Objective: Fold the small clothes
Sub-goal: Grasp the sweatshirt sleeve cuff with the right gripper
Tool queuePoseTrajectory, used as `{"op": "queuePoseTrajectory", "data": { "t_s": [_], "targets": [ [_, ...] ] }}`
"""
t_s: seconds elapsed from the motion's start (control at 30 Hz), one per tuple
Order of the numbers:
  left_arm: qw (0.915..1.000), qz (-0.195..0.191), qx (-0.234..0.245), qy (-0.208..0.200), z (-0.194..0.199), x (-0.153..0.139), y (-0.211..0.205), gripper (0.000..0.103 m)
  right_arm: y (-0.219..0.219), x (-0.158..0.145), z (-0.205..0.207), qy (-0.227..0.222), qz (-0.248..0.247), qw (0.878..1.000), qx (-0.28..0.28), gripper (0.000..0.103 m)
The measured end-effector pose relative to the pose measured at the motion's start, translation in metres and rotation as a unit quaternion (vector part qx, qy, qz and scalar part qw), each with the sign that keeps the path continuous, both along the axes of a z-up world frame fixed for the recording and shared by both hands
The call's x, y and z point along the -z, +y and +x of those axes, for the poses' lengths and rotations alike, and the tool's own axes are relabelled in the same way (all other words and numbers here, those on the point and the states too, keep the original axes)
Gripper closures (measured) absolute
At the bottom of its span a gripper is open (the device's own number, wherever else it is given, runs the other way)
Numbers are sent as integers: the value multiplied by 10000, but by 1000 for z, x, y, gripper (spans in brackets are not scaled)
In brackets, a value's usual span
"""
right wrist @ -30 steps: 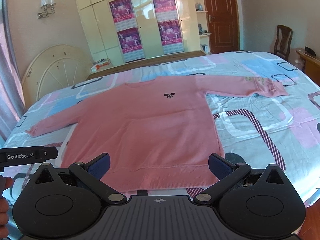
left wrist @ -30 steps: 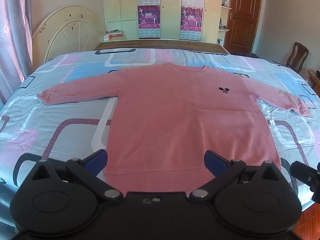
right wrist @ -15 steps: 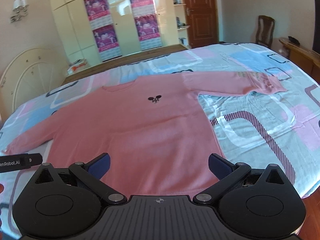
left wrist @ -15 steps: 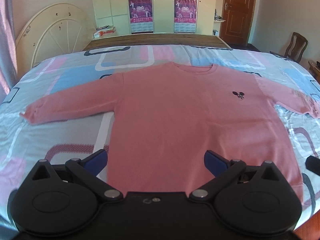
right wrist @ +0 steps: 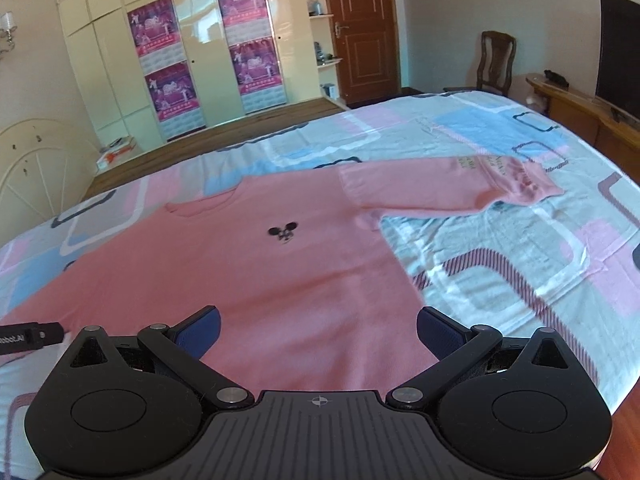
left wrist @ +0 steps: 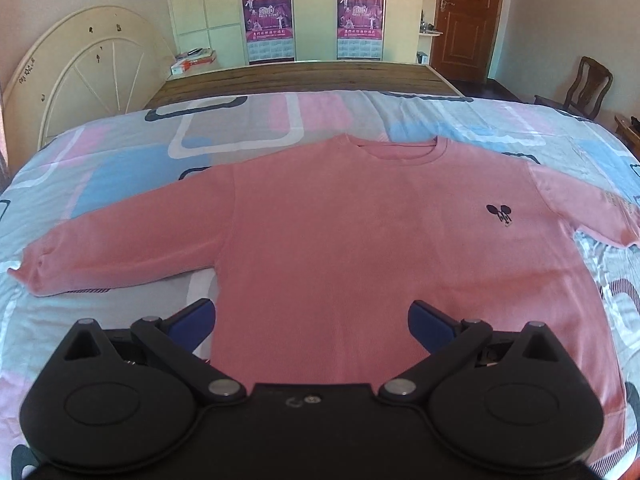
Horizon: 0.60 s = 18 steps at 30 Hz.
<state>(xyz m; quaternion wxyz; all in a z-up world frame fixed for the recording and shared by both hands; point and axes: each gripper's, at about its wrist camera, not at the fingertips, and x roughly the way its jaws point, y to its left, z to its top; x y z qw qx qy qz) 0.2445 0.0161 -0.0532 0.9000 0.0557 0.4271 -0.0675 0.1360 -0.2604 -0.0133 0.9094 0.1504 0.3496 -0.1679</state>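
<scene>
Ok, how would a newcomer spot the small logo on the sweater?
Find the bed with its patterned sheet; a pink sweater lies flat on it. The logo sits on the chest below the collar, the only dark mark on plain pink knit.

We have brought both tools forward over the pink sweater (left wrist: pixel 360 240): its hem has slipped beneath the left tool (left wrist: pixel 312 322) and right tool (right wrist: pixel 318 330).
</scene>
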Motion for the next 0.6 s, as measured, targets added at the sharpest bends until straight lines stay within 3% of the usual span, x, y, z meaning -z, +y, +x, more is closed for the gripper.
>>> {"op": "queuePoseTrajectory", "data": {
  "t_s": [0.33, 0.37, 0.4, 0.43, 0.6],
  "targets": [
    [9995, -111, -280, 3, 32, 14, -48, 1, -91, 17, 28, -121, -110, 9997, 172, 2],
    [9996, -112, -273, 0, 36, 15, -55, 1, -106, 19, 31, -133, -97, 9996, 220, 7],
    [9996, -101, -258, -8, 38, 17, -63, 1, -120, 21, 34, -130, -97, 9995, 263, 21],
    [9997, -90, -239, -9, 42, 19, -71, 1, -134, 23, 37, -76, -74, 9995, 293, 26],
    [9996, -124, -241, 77, 63, 32, -107, 1, -207, 44, 54, 152, 148, 9975, 671, 26]
  ]
}}
